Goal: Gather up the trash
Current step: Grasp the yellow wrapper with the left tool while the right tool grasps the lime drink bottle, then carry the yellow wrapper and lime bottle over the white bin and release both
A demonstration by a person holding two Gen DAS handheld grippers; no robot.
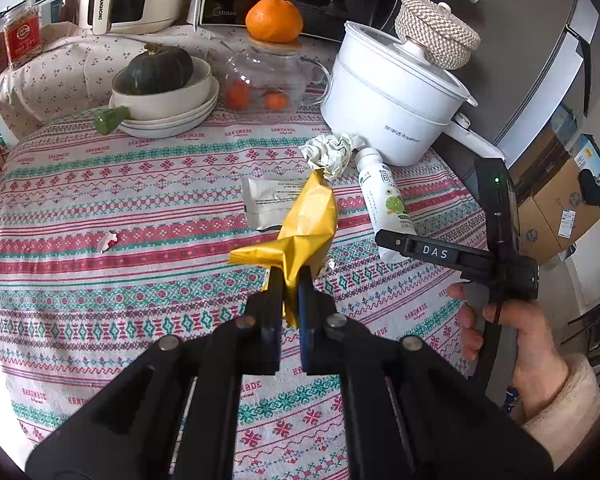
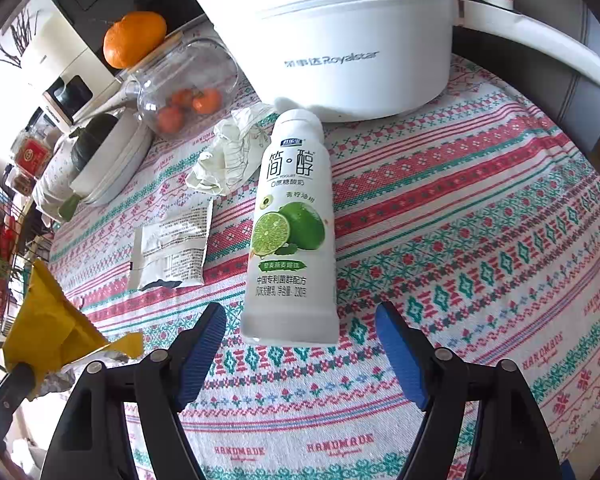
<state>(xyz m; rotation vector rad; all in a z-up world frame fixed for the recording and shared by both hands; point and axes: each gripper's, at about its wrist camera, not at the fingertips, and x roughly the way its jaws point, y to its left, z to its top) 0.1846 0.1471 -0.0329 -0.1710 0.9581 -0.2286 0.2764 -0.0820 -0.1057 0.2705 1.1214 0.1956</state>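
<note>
My left gripper (image 1: 291, 276) is shut on a crumpled yellow wrapper (image 1: 308, 220), held above the patterned tablecloth; the same yellow wrapper (image 2: 48, 328) shows at the left of the right wrist view. A white yoghurt bottle (image 2: 290, 232) with a lime picture lies on its side, its base between the blue pads of my right gripper (image 2: 300, 320), which stands open without touching it. The bottle (image 1: 384, 196) is also in the left wrist view, partly behind the right gripper's body. A crumpled white paper (image 2: 228, 156) and a flat white sachet (image 2: 172, 248) lie to its left.
A white electric pot (image 2: 340, 40) stands just behind the bottle. A glass jar (image 1: 266, 76) with an orange on its lid, stacked bowls (image 1: 164, 108) holding a dark squash, and a small red-white scrap (image 1: 109, 240) are on the table. A hand (image 1: 512, 336) holds the right gripper.
</note>
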